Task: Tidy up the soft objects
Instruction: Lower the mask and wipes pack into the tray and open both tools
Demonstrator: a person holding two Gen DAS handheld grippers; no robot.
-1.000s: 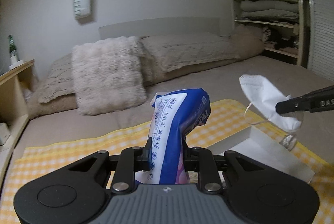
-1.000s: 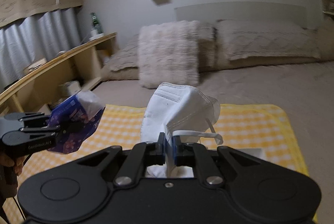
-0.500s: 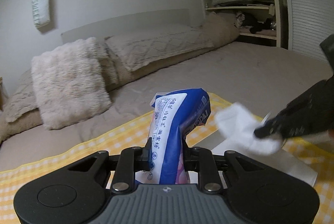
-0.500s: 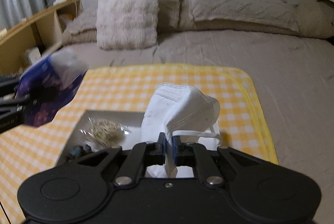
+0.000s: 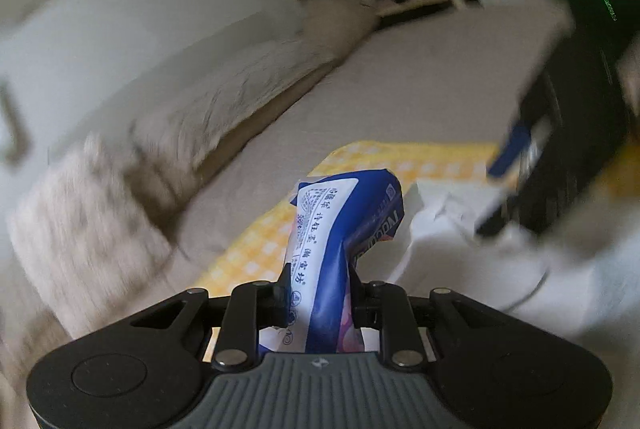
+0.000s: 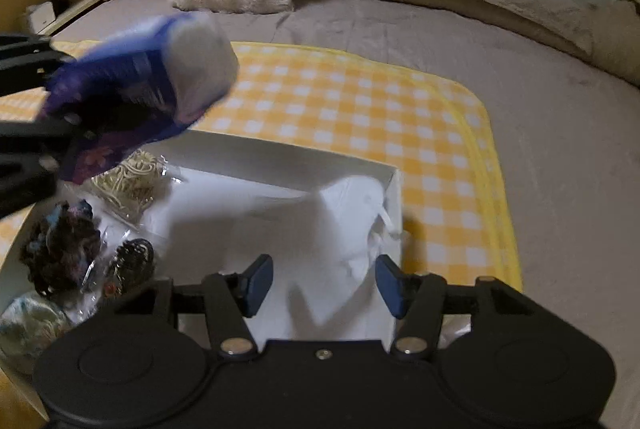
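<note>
- The white box [image 6: 394, 189] sits on the yellow checked cloth [image 6: 360, 101] spread over the bed [image 6: 560, 149], and it already holds several soft things
- At about eight o'clock in the right wrist view lie a dark scrunchie [image 6: 60, 241], a bag of pale hair ties [image 6: 128, 185], a dark coiled item in a clear wrapper [image 6: 132, 261] and a pale floral bundle [image 6: 28, 325], all close together in the box's left part
- The white face mask [image 6: 356, 225] lies inside the box against its right wall, near three o'clock of the box; that item looks delivered
- The right tongs [image 6: 324, 283] are opening over the box, blue pads apart with the mask below and just ahead of them, not pressed by either pad
- The left tongs [image 5: 320, 303] are clamped on the blue tissue pack [image 5: 340, 229], which stands up out of the jaws
- In the right wrist view the pack hangs above the box's far left corner, around ten o'clock, not yet touching the contents
- Left to do, as I judge it: lower the pack into the free middle of the box and release it; whether more items wait outside the box is not visible
- The left wrist view is badly blurred, so little else can be read from it
</note>
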